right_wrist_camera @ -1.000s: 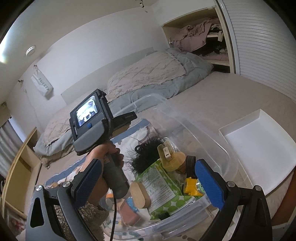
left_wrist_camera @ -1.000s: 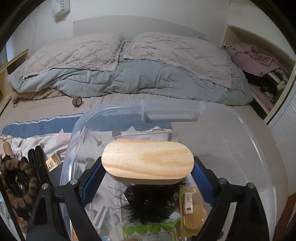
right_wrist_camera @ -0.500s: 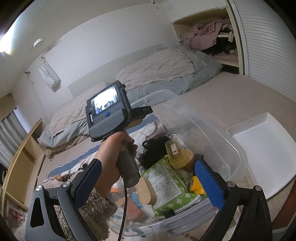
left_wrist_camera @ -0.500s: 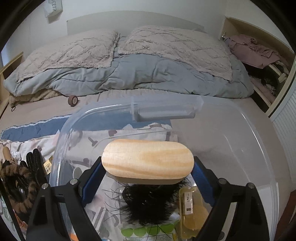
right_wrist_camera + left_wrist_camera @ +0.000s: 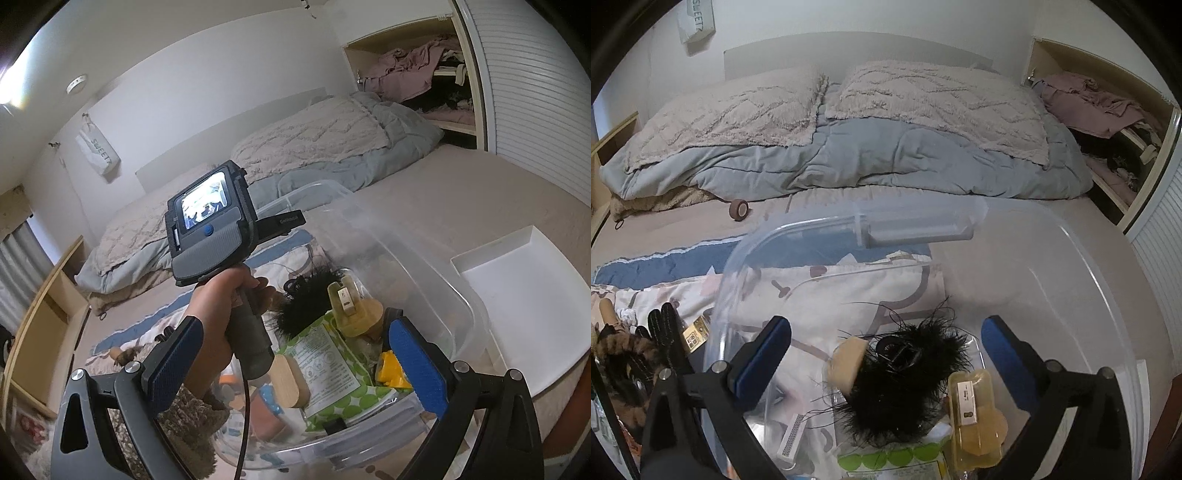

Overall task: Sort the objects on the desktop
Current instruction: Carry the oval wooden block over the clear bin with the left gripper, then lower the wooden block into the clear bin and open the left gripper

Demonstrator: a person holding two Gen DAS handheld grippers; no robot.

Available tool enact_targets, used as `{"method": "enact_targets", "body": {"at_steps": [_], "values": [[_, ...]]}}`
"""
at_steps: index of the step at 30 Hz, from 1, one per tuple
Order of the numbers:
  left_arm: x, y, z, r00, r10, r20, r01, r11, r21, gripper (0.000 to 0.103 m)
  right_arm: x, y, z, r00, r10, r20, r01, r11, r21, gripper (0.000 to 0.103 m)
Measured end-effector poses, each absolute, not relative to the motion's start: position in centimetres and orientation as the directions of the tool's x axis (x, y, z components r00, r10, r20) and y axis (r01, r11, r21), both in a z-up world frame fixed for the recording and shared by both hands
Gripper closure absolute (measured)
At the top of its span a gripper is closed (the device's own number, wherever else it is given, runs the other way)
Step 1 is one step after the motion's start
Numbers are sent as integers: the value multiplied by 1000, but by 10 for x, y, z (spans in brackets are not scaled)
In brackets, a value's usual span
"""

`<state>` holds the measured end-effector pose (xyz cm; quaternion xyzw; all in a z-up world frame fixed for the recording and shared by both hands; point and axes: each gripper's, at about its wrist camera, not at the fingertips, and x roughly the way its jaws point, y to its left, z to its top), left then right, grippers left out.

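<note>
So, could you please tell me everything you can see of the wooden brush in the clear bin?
The wooden brush has an oval, pale, unfinished-looking wood back with visible grain; its bristles are hidden. It lies tilted inside the clear plastic bin, leaning against the green-dotted wipes packet, below the black feathery item. From the left wrist view it shows end-on, partly under those feathers. The left tongs have just been opening and are empty, clear of it.
</note>
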<state>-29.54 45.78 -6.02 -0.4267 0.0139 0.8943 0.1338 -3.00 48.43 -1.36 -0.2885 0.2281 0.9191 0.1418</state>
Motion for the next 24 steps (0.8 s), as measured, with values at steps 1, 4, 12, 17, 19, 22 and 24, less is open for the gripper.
{"method": "enact_targets", "body": {"at_steps": [1, 4, 12, 17, 19, 22, 24], "values": [[-293, 456, -58, -603, 229, -764, -254, -963, -88, 0, -29, 485, -13, -795, 130, -592, -392, -855, 340, 3], [-285, 452, -49, -613, 239, -753, -266, -960, -88, 0, -27, 483, -10, -802, 136, -582, -393, -853, 343, 3], [-261, 431, -29, -632, 268, -728, -308, -948, -82, 0, -24, 486, -7, -803, 202, -560, -442, -833, 333, 3], [-244, 414, -20, -639, 296, -710, -350, -934, -74, 0, -23, 494, -13, -783, 241, -574, -483, -817, 316, 3], [-234, 408, -16, -640, 322, -698, -387, -920, -69, 0, -23, 496, -13, -786, 246, -568, -486, -814, 319, 3], [-217, 397, -8, -648, 353, -675, -436, -898, -52, 0, -21, 495, -12, -792, 275, -545, -489, -821, 296, 3], [-206, 387, -3, -658, 365, -658, -456, -889, -37, 0, -20, 494, -10, -796, 283, -535, -487, -825, 288, 3]]}}
